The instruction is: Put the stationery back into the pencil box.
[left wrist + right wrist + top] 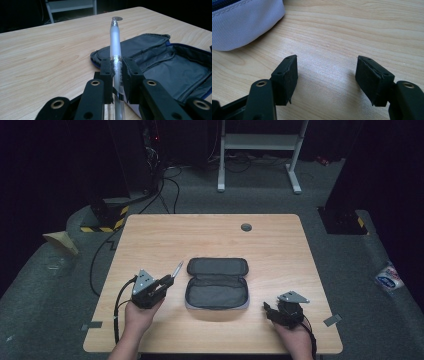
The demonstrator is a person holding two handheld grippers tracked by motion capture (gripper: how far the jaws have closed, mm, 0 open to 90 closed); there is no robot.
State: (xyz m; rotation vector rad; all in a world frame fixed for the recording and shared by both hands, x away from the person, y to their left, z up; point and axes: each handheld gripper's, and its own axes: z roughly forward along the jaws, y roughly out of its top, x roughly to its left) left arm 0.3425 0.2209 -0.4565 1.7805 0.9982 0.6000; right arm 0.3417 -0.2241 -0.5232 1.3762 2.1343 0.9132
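A grey zip pouch (217, 283) lies unzipped and flat on the wooden table (150, 240), its dark lining facing up (172, 65). My left gripper (161, 285) hovers just left of it, shut on a translucent pen (115, 47) that points away toward the pouch's far left corner (177, 269). My right gripper (270, 311) rests near the table's front right, open with bare wood between its pads (287, 75). A pale corner of the pouch (242, 22) lies beyond its jaws to the left.
A round grey cable grommet (246, 227) sits near the table's far edge. Beyond the table stand a white metal frame (260, 150) and dark equipment with cables (150, 175) on the carpet. A packet (389, 278) lies on the floor at right.
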